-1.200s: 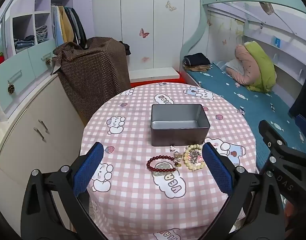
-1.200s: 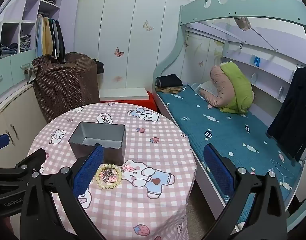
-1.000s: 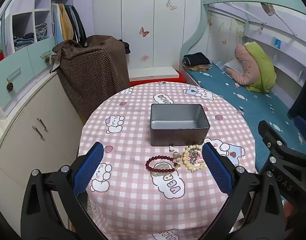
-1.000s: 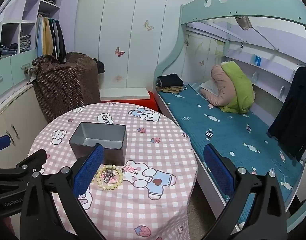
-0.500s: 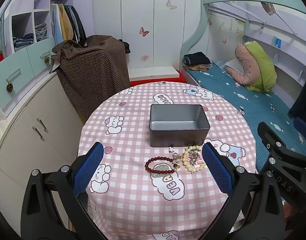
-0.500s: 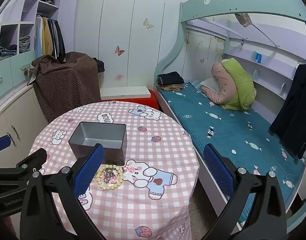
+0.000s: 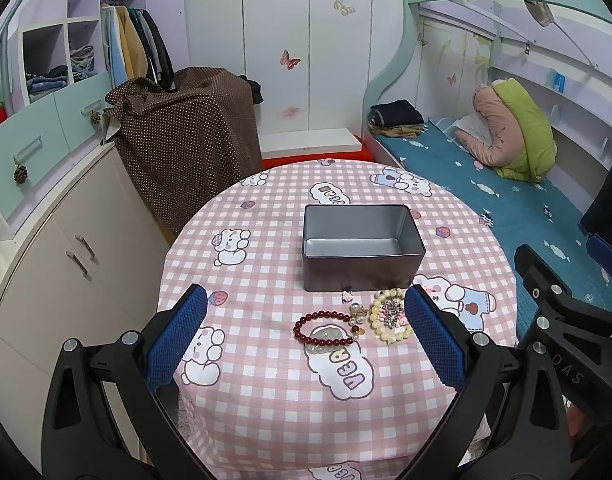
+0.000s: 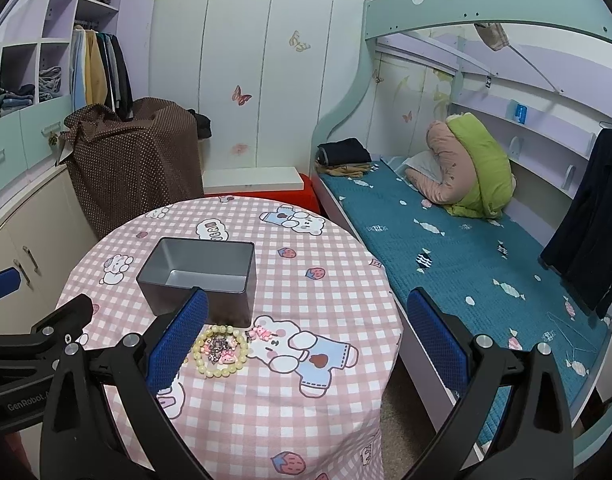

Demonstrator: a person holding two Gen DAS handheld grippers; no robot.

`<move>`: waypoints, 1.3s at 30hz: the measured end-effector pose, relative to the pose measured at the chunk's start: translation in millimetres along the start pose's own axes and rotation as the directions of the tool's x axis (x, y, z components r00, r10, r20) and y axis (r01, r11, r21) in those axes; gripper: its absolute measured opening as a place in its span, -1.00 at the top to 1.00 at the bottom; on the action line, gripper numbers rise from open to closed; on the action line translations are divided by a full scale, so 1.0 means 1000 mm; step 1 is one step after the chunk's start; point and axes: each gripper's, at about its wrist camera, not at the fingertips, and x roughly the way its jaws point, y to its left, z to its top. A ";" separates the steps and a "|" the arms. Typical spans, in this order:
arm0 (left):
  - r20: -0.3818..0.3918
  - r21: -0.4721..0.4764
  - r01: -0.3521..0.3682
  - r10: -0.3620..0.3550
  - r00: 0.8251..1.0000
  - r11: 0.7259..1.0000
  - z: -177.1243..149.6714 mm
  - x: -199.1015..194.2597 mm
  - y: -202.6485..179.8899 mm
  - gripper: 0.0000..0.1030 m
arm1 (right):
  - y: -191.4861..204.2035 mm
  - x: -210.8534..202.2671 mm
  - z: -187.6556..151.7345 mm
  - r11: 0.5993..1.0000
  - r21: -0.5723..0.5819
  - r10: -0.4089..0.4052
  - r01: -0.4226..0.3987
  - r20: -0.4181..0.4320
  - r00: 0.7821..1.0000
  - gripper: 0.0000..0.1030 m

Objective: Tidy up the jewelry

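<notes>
Hovering over the round pink-checked table (image 7: 266, 380), you had both grippers' jaws wide, dark red bead bracelet (image 7: 325, 329) beside the grey rectangular metal tin (image 7: 361, 270).

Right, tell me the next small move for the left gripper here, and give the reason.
Probably lower the left gripper toward the red bead bracelet. Its jaws are open and hold nothing, the bracelet lies on the tablecloth between its fingers, and the grey tin just beyond looks empty, so no jewelry is stowed yet.

Even, soft indoor light, faint shadows, sharp focus, strong fisheye bending and dark corners.
</notes>
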 end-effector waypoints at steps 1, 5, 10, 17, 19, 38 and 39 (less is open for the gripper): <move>-0.001 0.000 0.000 0.000 1.000 1.000 0.000 0.001 0.000 -0.91 | 0.000 0.000 0.000 1.000 0.000 0.000 0.000 0.000 1.000 -0.86; 0.002 -0.001 0.002 -0.002 1.000 1.000 -0.001 -0.004 0.002 -0.91 | 0.001 0.001 0.000 1.000 0.001 -0.001 0.001 -0.002 1.000 -0.86; -0.003 -0.002 0.005 -0.005 1.000 1.000 -0.003 -0.003 0.005 -0.91 | 0.001 0.001 0.001 1.000 -0.002 -0.001 0.001 -0.003 1.000 -0.86; -0.007 -0.004 0.003 -0.003 1.000 1.000 -0.003 0.001 0.002 -0.91 | 0.003 0.004 0.000 1.000 -0.003 -0.004 0.004 -0.008 1.000 -0.86; -0.010 -0.003 0.003 -0.003 1.000 1.000 -0.005 0.002 0.002 -0.91 | 0.004 0.006 -0.001 1.000 -0.003 -0.004 0.004 -0.012 1.000 -0.86; -0.020 -0.004 0.006 -0.006 1.000 1.000 -0.003 0.005 0.001 -0.91 | 0.004 0.009 -0.003 1.000 -0.001 -0.001 0.001 -0.018 1.000 -0.86; -0.020 -0.004 0.006 -0.006 1.000 1.000 -0.004 0.005 0.001 -0.91 | 0.004 0.009 -0.002 1.000 0.000 -0.001 0.001 -0.019 1.000 -0.86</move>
